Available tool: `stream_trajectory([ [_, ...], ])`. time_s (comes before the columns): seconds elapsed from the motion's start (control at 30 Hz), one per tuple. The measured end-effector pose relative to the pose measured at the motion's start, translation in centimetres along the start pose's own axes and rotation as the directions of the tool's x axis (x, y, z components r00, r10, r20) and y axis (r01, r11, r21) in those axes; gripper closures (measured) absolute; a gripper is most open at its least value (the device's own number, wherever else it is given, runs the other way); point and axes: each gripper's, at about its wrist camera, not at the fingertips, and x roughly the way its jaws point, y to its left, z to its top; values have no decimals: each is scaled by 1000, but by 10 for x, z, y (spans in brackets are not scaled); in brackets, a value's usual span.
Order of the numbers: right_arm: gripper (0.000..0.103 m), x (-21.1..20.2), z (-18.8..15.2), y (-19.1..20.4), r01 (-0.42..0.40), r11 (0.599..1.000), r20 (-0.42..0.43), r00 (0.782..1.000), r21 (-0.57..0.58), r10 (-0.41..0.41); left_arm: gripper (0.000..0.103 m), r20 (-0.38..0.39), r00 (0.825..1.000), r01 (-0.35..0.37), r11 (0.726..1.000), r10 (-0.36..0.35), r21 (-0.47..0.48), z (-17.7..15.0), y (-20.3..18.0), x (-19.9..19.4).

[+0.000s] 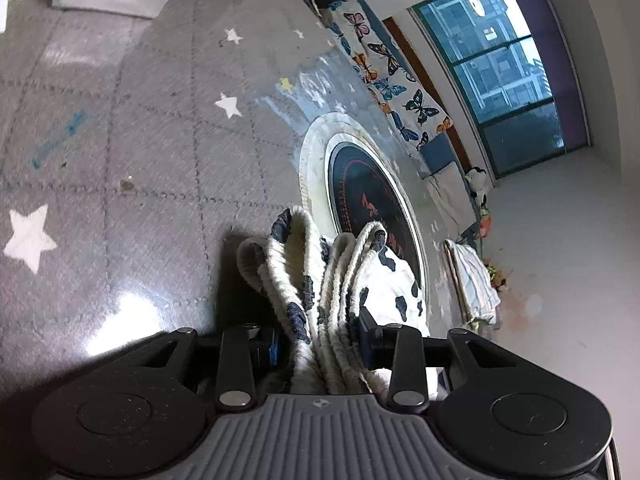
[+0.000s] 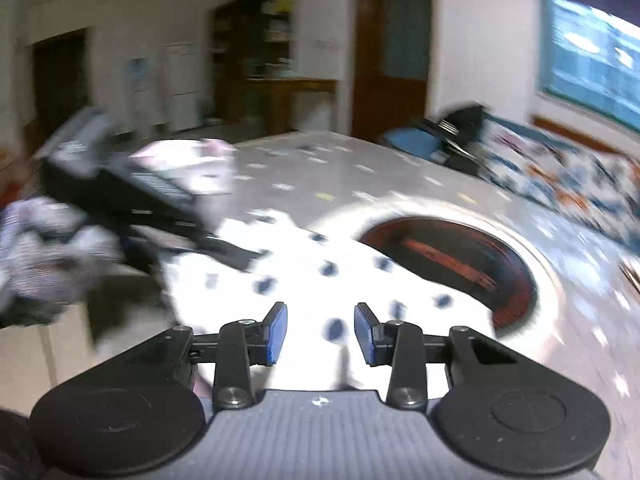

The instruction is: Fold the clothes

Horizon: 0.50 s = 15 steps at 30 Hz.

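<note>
1. Two grippers, two states. My left gripper [image 1: 322, 340] is clamped on a bunched wad of the white knitted garment with dark blue blotches [image 1: 320, 280]; several ribbed layers are stacked between its pads.
2. My right gripper [image 2: 320, 334] stands part-open with nothing between its blue pads [image 2: 276, 334]. It hangs over the same garment, which is spread across the grey star-printed foam mat [image 1: 140, 120] and partly over the round dark inlay with a pale ring [image 1: 372, 192].
3. Risk: the left holds many layers at once. I judge a pull would drag the whole piece instead of turning one edge, leaving a lumpy fold.
4. Risk: the right view is badly blurred, so I cannot place hem or corner. Closing blind may pinch mid-panel, or nothing.
5. Risk: the loose loops ahead of the left pads could slip out if the hold slackens.
6. Risk: the cloth may catch at the inlay's ring. I cannot tell whether that ring is raised.
</note>
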Motion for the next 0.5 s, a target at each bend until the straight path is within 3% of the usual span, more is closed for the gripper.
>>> stream_trajectory([
  [0.07, 66, -2, -10, -24, 71, 995, -19, 997, 74, -70, 65, 2, 1000, -6, 1000, 6, 11, 0, -2, 0],
  [0.2, 66, 11, -20, -63, 140, 969, -41, 990, 206, -135, 65, 7, 1000, -16, 999, 16, 29, 0, -4, 0],
  [0.37, 66, 19, -32, -101, 156, 915, -64, 988, 372, -142, 65, 9, 999, -31, 998, 31, 54, 0, -8, 1],
  [0.5, 66, 25, -41, -114, 125, 890, -73, 992, 439, -103, 65, 8, 999, -38, 997, 38, 62, 0, -9, 2],
])
